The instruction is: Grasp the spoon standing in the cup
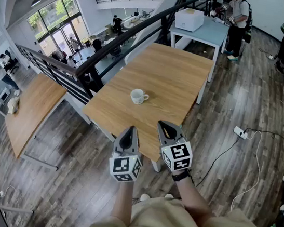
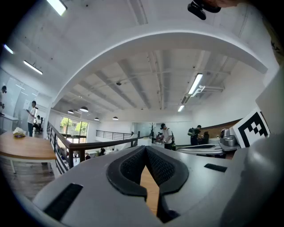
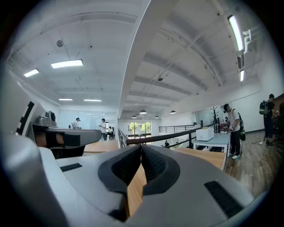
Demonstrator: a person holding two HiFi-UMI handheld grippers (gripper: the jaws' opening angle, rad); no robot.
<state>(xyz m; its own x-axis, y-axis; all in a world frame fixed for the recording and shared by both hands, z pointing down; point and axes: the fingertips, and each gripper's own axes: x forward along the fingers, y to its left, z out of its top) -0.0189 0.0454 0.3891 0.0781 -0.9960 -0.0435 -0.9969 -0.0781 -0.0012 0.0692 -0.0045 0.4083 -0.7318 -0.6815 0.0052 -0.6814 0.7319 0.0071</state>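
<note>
A white cup (image 1: 138,96) with a handle stands near the middle of the light wooden table (image 1: 174,73). It is too small in the head view to make out a spoon in it. My left gripper (image 1: 130,130) and right gripper (image 1: 163,124) hover side by side over the table's near edge, well short of the cup, both pointing level toward it. In the left gripper view the left gripper (image 2: 145,149) has its pads together with nothing between them. The right gripper (image 3: 140,146) is likewise shut and empty. Neither gripper view shows the cup.
A black railing (image 1: 115,41) runs along the table's far left side. A second wooden table (image 1: 29,110) stands at the left. A white table (image 1: 203,30) with a white box (image 1: 188,20) and a person (image 1: 240,16) are at the back. A power strip (image 1: 240,132) with cable lies on the floor at right.
</note>
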